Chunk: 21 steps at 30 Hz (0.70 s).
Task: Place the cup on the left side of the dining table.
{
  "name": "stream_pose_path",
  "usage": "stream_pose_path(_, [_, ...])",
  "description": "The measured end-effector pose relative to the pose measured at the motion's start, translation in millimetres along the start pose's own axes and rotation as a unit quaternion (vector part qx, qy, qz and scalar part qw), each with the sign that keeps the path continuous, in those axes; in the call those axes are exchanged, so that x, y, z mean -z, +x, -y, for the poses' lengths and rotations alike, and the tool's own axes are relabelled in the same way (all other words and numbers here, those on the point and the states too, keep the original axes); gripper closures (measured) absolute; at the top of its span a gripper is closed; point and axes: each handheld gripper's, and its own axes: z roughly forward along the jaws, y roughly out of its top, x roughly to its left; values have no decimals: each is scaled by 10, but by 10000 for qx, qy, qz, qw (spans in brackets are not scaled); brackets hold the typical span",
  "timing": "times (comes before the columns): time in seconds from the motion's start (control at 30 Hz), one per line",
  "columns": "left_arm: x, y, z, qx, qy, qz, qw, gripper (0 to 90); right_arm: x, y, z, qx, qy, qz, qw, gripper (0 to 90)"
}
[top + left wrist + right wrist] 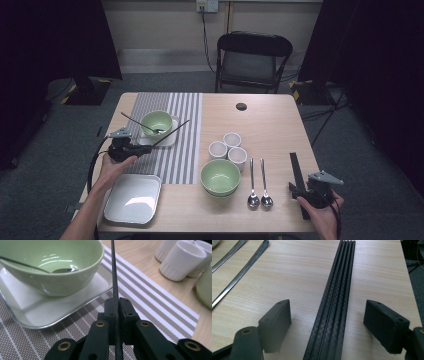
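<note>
Sitting on striped mat (172,145): glass tray (170,139) bearing green bowl (156,122) with spoon inside. Lying between open right gripper (328,322) jaws, untouched: black chopsticks (337,295) on table. Pinching single chopstick (114,277) near thick end: left gripper (116,306), clamped, beside tray. Handling likely light, stiff, slick, pivoting easily; gripping mid-length for steadier hold.

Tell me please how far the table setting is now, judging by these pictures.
Looks done: one light green bowl with a metal spoon inside stands on a square plate on the striped mat. In hand: the left gripper pinches black chopsticks beside that bowl. Left: the second green bowl, two spoons, more chopsticks between the right gripper's open jaws.
</note>
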Motion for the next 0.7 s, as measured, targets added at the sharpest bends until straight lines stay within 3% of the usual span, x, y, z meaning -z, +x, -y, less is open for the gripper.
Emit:
stream_pose_path(0.23, [-51,29,37,-6,191,-118,9997,856,-1,0,0,0,0,1,10000,213])
stream_pose_path(0.33, [-47,54,40,80,156,-65,9998,856,-1,0,-1,-1,0,1,10000,213])
stream_pose_path(0.43, [-59,59,31,-11,295,-181,9994,856,-1,0,0,-1,0,0,10000,213])
stream_pose_path(0.47, [-68,68,38,16,298,-116,9995,856,-1,-1,-1,5,-4,1,10000,213])
stream_pose_path(0.7, [-74,142,75,112,336,-179,9992,856,-1,0,0,-1,0,0,10000,214])
